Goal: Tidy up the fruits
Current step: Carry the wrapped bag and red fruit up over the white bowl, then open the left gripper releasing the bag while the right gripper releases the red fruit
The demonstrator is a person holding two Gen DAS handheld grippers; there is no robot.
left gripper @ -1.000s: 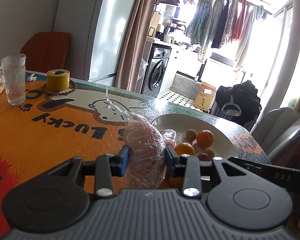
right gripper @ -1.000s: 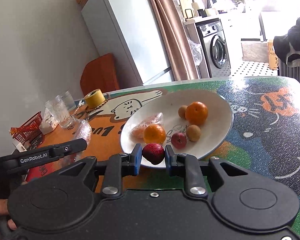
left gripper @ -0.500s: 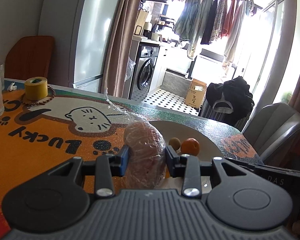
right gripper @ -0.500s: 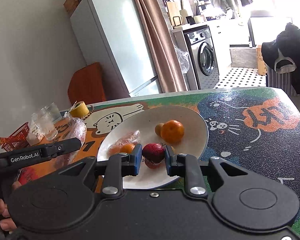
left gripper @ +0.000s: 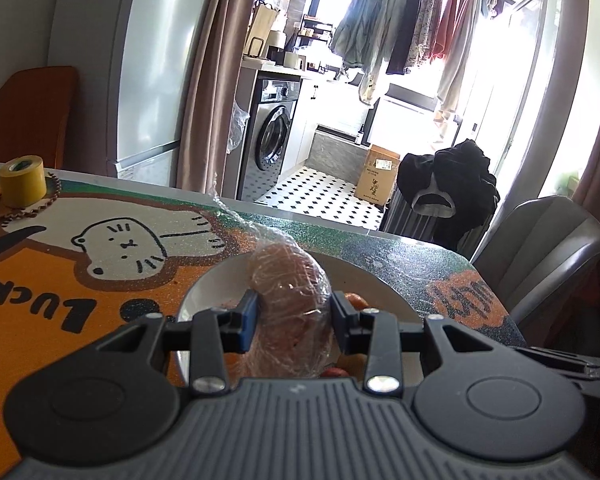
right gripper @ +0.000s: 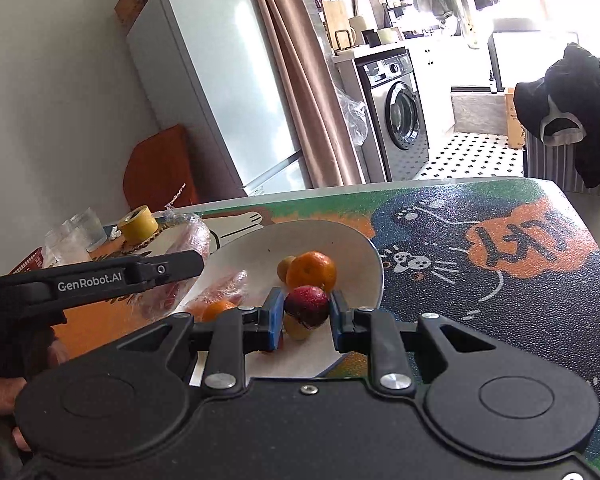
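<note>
Nearest to us, our right gripper (right gripper: 303,309) is clamped tight on a dark red fruit (right gripper: 306,305), which hangs just above the near part of the white plate (right gripper: 364,256). Our left gripper (left gripper: 293,317) is closed on a plastic-wrapped fruit (left gripper: 290,286), its pads pressing the film on both sides, and it hovers over the plate's near-left rim.

On the plate itself we see an orange (right gripper: 311,272) touching a small tan fruit (right gripper: 285,267) toward the far side, another orange (right gripper: 217,309) and a second wrapped piece (right gripper: 224,288) at the left edge, and a yellowish fruit (right gripper: 297,329) just under our red one.

We judge the sorting well advanced: most fruit already sits on the plate, and two pieces remain to be set down. Beyond the plate, on the printed tablecloth (right gripper: 500,264), stands a yellow tape roll (left gripper: 22,180).
</note>
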